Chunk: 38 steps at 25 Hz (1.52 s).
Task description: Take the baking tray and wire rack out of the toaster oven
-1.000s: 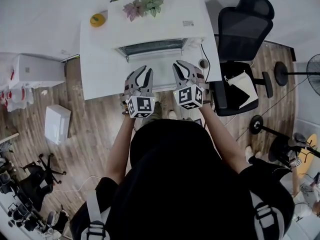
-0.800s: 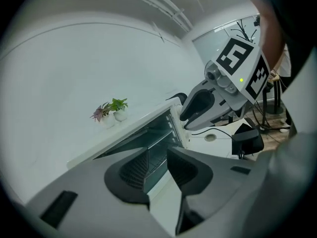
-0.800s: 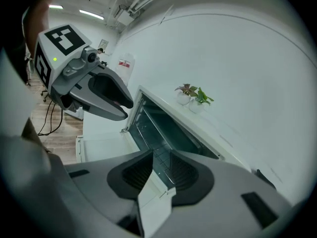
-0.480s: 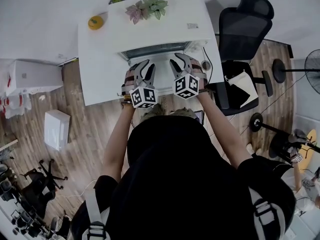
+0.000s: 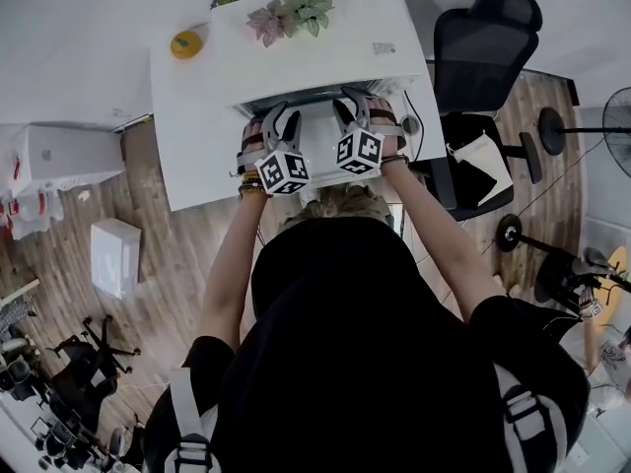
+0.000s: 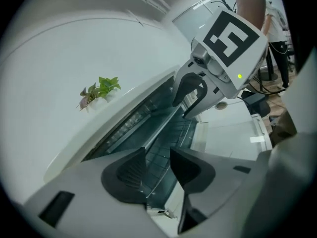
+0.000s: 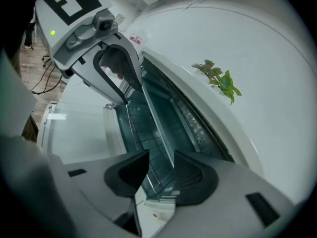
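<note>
toaster oven (image 5: pixel 325 52) mouth: left gripper (image 5: pixel 282 116), right gripper (image 5: pixel 351 103) side by side | jaws just opening, narrow gaps, gripping nothing | wire rack (image 6: pixel 173 133) inside, just ahead of both

Prob. office/lab rm: desk chair (image 5: pixel 483 37), white table (image 5: pixel 192 136), fan (image 5: pixel 619 131), wood floor (image 5: pixel 187 254).

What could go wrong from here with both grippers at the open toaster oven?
1. Both the left gripper and right gripper have just been opening and grip nothing yet; closing on the wire rack at uneven depths could tilt it as it slides out.
2. The grippers work close side by side in the oven mouth and could knock together.
3. A hard tug might shift the toaster oven and topple the plant on top.
</note>
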Each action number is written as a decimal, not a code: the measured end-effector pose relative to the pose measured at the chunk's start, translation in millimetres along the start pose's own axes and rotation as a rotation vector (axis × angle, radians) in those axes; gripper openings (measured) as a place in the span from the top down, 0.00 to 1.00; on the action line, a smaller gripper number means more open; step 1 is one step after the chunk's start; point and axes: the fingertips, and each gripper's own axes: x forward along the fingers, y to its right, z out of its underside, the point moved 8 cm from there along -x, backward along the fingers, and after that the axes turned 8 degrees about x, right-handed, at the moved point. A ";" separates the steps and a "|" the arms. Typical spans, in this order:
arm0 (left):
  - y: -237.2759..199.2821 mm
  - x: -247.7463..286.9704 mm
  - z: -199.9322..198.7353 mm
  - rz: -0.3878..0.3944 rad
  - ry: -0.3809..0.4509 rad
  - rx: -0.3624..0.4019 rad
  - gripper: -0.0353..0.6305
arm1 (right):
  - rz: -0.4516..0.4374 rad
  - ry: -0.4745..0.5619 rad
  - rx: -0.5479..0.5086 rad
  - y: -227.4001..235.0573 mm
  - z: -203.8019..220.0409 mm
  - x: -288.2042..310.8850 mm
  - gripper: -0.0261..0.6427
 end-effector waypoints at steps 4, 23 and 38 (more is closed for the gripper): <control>-9.1 8.8 1.3 -0.024 -0.043 0.017 0.69 | 0.042 -0.005 -0.016 7.6 -3.0 14.9 0.74; -25.2 39.3 4.5 -0.037 -0.086 0.014 0.68 | 0.041 -0.040 -0.044 11.9 1.6 53.7 0.76; -21.1 27.4 6.3 -0.018 -0.108 -0.021 0.70 | 0.023 -0.057 -0.159 4.5 -0.2 47.7 0.86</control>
